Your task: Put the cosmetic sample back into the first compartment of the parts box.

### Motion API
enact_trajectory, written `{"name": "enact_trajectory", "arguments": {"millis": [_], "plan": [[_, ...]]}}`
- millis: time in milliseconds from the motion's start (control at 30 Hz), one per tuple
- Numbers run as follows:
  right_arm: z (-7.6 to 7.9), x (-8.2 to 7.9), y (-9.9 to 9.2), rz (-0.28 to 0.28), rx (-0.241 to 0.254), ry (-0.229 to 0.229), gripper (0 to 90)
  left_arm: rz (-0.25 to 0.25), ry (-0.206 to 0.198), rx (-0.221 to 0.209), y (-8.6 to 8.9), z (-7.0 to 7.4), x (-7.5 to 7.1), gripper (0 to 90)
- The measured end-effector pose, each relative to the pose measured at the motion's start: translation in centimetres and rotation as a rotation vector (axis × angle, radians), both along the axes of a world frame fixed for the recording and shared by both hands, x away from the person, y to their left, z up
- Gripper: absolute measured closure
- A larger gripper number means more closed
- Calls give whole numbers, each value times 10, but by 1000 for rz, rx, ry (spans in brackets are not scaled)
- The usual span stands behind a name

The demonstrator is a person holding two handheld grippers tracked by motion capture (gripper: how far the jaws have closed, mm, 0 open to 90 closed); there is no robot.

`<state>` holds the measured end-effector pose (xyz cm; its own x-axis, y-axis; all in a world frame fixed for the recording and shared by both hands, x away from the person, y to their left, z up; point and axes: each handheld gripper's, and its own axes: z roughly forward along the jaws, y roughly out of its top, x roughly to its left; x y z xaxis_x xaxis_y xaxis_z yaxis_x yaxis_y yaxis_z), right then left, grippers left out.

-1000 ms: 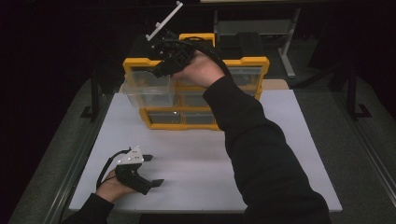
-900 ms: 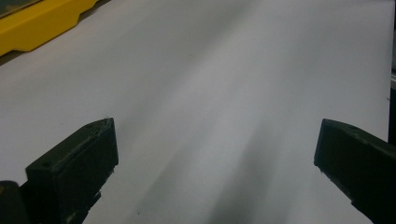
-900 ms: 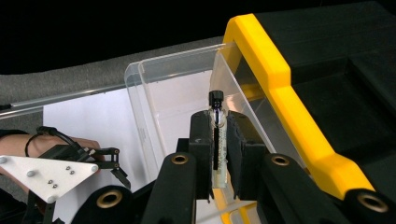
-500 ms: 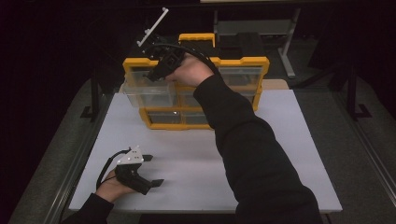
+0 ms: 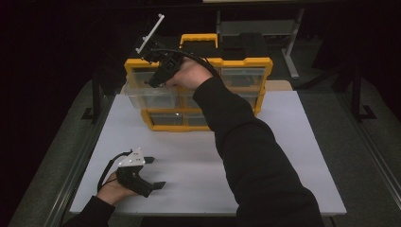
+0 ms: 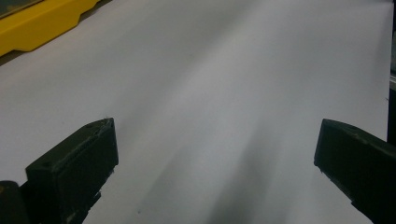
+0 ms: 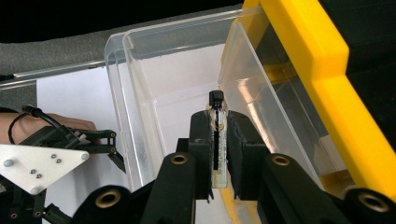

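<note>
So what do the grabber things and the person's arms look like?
Both are black. The left gripper has two chunky, blocky black fingers, a grey three-cornered plate with small screws on top, and a black cable looping behind. The right gripper has black arms with brass-ringed pivot holes, a black cable and a white bar sticking up. The person wears black long sleeves.

Yellow organiser (image 5: 246,64) front half hidden by sleeve (image 5: 255,151); held item (image 7: 217,140) lower end cut off — identity unclear
</note>
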<state>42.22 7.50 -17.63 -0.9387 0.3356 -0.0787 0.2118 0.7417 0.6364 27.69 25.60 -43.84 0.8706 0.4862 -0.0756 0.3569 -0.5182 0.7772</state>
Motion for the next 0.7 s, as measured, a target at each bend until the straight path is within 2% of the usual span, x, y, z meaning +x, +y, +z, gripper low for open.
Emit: {"name": "enact_trajectory", "arguments": {"millis": [200, 400, 433, 700], "plan": [[2, 0, -2, -16, 13, -12, 730, 1, 0, -1, 0, 0, 0, 0], [5, 0, -5, -25, 27, -6, 816, 1, 1, 0, 0, 0, 0, 0], [8, 0, -10, -35, 36, -2, 882, 2, 0, 0, 0, 0, 0, 0], [17, -5, -28, -40, 77, -9, 885, 9, 1, -1, 1, -1, 1, 0]]}}
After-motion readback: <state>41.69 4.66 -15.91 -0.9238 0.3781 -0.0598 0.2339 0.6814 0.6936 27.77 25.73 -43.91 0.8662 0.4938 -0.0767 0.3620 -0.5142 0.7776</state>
